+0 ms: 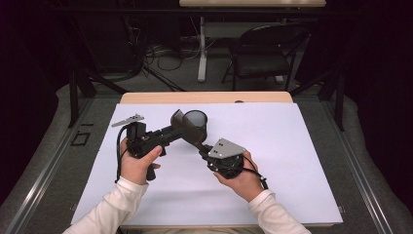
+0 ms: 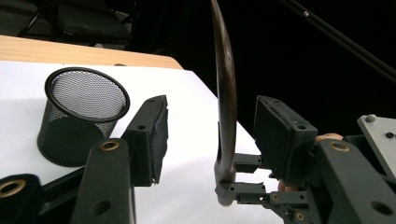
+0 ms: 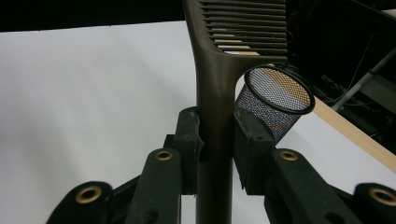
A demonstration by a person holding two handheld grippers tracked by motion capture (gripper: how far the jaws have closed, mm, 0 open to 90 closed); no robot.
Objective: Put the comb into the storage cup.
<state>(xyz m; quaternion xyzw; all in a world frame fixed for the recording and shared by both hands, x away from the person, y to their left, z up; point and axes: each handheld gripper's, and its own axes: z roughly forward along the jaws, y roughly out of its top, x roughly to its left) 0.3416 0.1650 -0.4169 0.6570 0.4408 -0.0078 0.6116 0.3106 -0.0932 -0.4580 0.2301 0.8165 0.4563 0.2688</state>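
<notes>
My right gripper [image 3: 215,135] is shut on the handle of a dark brown comb [image 3: 217,70], whose teeth point up and away in the right gripper view. In the left gripper view the comb [image 2: 226,93] stands edge-on between the open jaws of my left gripper [image 2: 212,126], touching neither pad [image 2: 149,135]. A black mesh cup [image 1: 197,122] stands upright on the white sheet just behind the comb [image 1: 179,121]. In the high view the left gripper [image 1: 176,127] reaches in from the left and the right gripper [image 1: 197,144] from the lower right. They meet in front of the cup [image 2: 81,116].
A white sheet [image 1: 272,161] covers the table, with a wooden edge [image 1: 204,97] at the far side. Beyond the table stand a black chair [image 1: 263,53] and a white table leg [image 1: 201,48], with cables on the floor. Dark frame bars flank the table.
</notes>
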